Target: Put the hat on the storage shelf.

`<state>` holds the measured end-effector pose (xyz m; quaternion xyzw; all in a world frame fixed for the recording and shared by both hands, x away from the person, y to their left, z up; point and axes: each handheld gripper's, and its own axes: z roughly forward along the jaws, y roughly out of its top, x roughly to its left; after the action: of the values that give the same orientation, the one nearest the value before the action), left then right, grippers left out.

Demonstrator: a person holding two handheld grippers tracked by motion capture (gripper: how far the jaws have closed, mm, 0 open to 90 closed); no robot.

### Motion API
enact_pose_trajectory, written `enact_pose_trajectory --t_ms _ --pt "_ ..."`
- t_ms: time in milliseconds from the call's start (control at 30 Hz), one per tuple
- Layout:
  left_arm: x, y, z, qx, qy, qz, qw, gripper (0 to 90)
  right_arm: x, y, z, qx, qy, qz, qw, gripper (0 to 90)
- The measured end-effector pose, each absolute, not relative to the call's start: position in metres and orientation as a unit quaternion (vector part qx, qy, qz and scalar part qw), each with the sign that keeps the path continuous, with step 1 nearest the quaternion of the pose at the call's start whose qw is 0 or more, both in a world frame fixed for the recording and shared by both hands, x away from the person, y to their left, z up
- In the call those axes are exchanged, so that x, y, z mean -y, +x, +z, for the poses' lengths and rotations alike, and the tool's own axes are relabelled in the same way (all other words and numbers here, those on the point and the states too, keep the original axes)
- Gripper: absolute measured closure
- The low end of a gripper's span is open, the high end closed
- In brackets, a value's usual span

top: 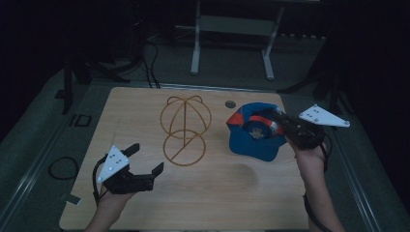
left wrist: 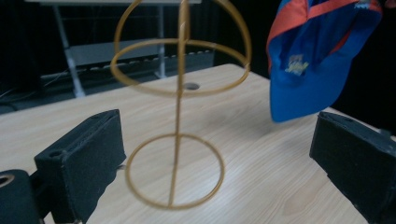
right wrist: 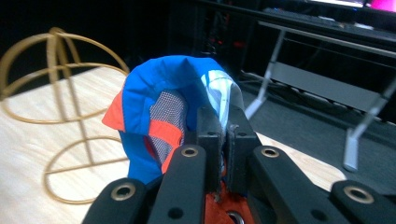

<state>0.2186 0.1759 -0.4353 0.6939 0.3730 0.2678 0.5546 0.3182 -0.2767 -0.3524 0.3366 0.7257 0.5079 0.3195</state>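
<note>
Right gripper (top: 279,121) has its jaws clamped nearly together on the fabric of a blue cap (top: 255,140) with orange trim. In the right gripper view the cloth (right wrist: 173,107) is pinched between the two black pads, and the rest of the cap bunches up in front of them. The cap hangs from that grip over the right side of the tabletop (top: 145,208); the high view shows a soft shadow under it, so it looks lifted clear of the wood rather than lying on it.

Left gripper (top: 145,158) is low at the near left of the tabletop, jaws spread wide with nothing between them. In the left gripper view the wire hat stand (left wrist: 180,116) sits framed between the two pads, farther off, untouched.

The stand is gold wire: a ring base flat on the tabletop, an upright post, and a domed cage of hoops on top. It stands upright near the middle of the tabletop (top: 183,126), just left of the cap and apart from it.

A small round hole (top: 230,104) in the tabletop sits behind the cap, near the far edge.
</note>
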Motion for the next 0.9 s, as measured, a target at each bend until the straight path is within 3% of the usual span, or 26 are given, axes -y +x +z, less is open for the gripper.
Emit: enact_pose_trajectory --t_ms 900 --pt "-0.091 0.267 -0.363 -0.274 0.747 0.232 0.56 4.1 0.243 0.26 -0.338 -0.741 0.245 0.546 0.303 86.8"
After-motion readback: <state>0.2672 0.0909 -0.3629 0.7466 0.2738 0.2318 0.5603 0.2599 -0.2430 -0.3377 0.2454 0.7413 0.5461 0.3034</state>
